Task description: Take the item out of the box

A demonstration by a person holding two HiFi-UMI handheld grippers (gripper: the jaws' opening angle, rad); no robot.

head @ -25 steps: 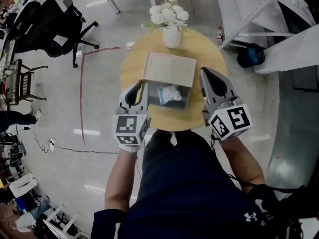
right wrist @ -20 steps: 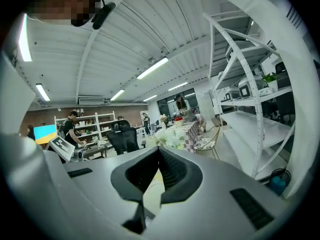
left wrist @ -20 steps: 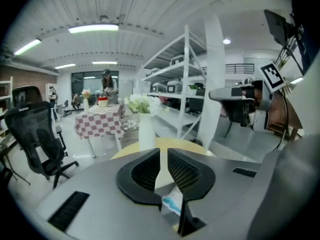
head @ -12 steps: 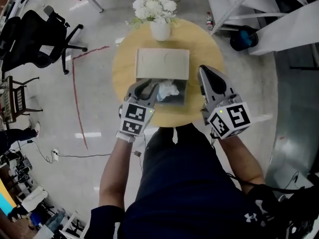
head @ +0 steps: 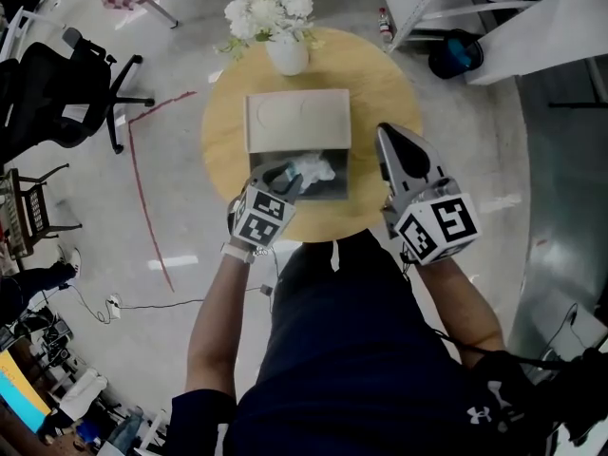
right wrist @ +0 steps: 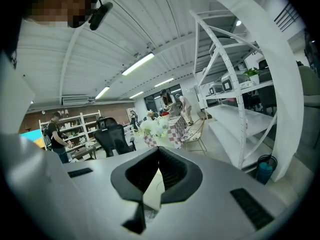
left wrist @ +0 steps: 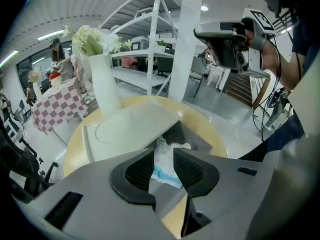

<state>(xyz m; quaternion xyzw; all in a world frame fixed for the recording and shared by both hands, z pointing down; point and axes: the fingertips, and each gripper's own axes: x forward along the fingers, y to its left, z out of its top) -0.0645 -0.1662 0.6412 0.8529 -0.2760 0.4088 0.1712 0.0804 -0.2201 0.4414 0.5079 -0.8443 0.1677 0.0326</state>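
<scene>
An open cardboard box (head: 332,186) sits on a round wooden table (head: 380,84), its lid (head: 297,120) folded back flat. Inside lies a crumpled white item (head: 313,167) with a blue strip. My left gripper (head: 288,177) reaches into the box's near left corner. In the left gripper view its jaws (left wrist: 163,156) are opening, and the white item (left wrist: 165,159) shows in the gap beyond them with neither pad pressing on it. My right gripper (head: 391,145) hovers to the right of the box above the table edge, shut and empty (right wrist: 159,151).
A white vase of flowers (head: 285,53) stands just behind the box lid. A black office chair (head: 57,93) is on the floor at the left; metal shelving and a blue bin (head: 454,57) are at the right. The person's torso is close to the table's near edge.
My left gripper has moved from the box's left side into its open front, over the white item. The right gripper has stayed beside the box.
</scene>
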